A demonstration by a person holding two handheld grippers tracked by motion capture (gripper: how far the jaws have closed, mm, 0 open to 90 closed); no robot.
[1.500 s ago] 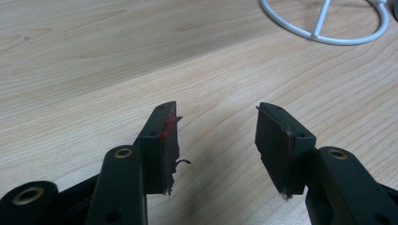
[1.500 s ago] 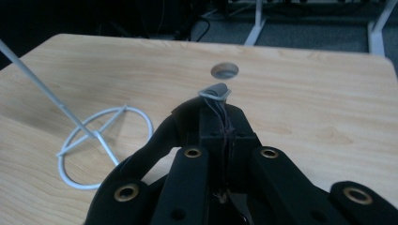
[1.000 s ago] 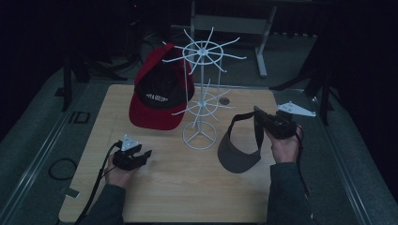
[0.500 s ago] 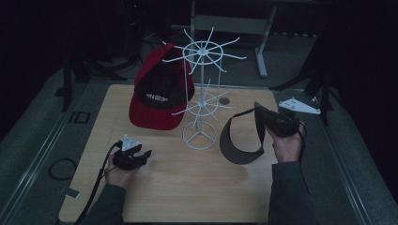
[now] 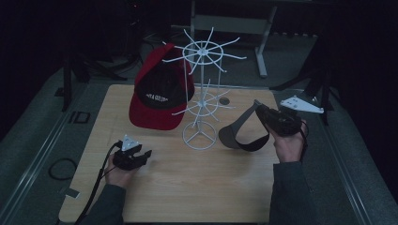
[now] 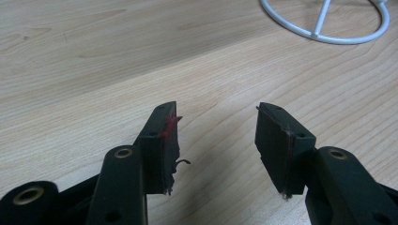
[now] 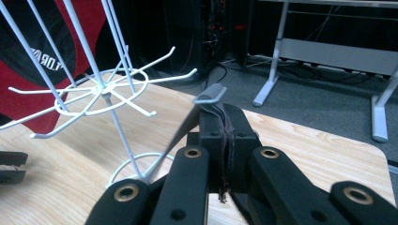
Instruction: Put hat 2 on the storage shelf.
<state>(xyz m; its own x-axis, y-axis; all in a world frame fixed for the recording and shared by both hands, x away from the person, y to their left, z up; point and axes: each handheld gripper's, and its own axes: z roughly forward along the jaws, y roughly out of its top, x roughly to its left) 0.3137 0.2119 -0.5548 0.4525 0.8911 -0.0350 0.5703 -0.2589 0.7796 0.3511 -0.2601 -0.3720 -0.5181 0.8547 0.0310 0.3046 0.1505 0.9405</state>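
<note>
A dark grey visor (image 5: 237,136) hangs at the right of the white wire rack (image 5: 202,93), its brim low near the table. My right gripper (image 5: 266,115) is shut on its strap; in the right gripper view the jaws pinch the grey strap (image 7: 209,101). A red and black cap (image 5: 159,93) hangs on the rack's left side. My left gripper (image 5: 144,154) rests low at the table's front left, open, and nothing sits between its pads (image 6: 164,140). The rack's round base (image 6: 328,28) lies ahead of it.
The wooden table (image 5: 187,187) has rounded corners and drops off to grey floor on all sides. A small dark round object (image 5: 224,101) lies behind the rack. A metal frame (image 5: 263,42) stands beyond the far edge. A cable (image 5: 96,187) trails from my left gripper.
My right gripper has lifted the visor off the table and tilted it up, so the brim now hangs under the strap. The left gripper has stayed put.
</note>
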